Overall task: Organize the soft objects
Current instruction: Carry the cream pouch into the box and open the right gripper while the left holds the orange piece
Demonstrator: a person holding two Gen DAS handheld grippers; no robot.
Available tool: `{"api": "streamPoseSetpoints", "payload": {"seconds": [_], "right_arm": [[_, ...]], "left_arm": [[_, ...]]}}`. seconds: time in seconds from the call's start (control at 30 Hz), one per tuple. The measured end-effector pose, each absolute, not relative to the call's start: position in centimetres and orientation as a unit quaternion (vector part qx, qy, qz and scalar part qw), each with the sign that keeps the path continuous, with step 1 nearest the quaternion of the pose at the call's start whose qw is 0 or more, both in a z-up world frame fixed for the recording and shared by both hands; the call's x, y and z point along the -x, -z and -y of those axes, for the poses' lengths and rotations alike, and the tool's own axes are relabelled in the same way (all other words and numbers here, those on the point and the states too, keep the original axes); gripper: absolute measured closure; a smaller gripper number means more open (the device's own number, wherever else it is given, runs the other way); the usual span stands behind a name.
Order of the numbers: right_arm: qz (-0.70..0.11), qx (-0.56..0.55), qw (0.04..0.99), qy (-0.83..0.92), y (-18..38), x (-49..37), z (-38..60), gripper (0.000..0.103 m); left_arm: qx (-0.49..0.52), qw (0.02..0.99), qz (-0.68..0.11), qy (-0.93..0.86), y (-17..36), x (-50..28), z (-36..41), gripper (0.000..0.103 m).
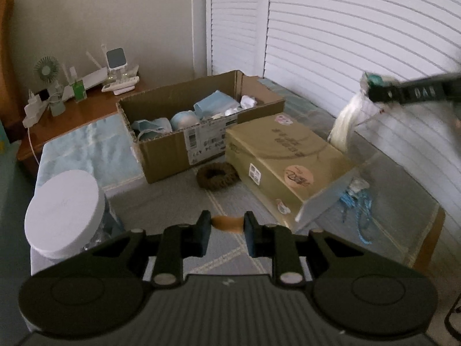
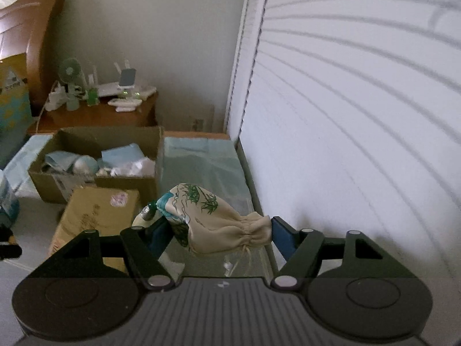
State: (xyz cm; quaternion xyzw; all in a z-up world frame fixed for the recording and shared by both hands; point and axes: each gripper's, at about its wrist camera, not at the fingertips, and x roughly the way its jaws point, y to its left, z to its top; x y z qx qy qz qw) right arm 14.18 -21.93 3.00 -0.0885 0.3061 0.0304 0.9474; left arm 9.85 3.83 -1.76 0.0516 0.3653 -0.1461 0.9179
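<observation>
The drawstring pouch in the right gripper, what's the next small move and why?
Probably carry the drawstring pouch left toward the open cardboard box. The right gripper holds it clamped in the air, and the box already holds soft blue and white items, so it looks like the collecting place.
</observation>
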Motion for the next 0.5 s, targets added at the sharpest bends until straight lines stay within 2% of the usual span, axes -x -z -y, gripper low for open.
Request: {"api": "streamPoseSetpoints", "payload": {"seconds": [0.5], "right_arm": [[-0.266, 0.094, 0.954, -0.106, -10.1, -16.7, 17.7, 0.026]], "left_arm": [[-0.034, 0.922, -0.357, 0.145, 2.0, -7.8, -5.0, 0.080]]}}
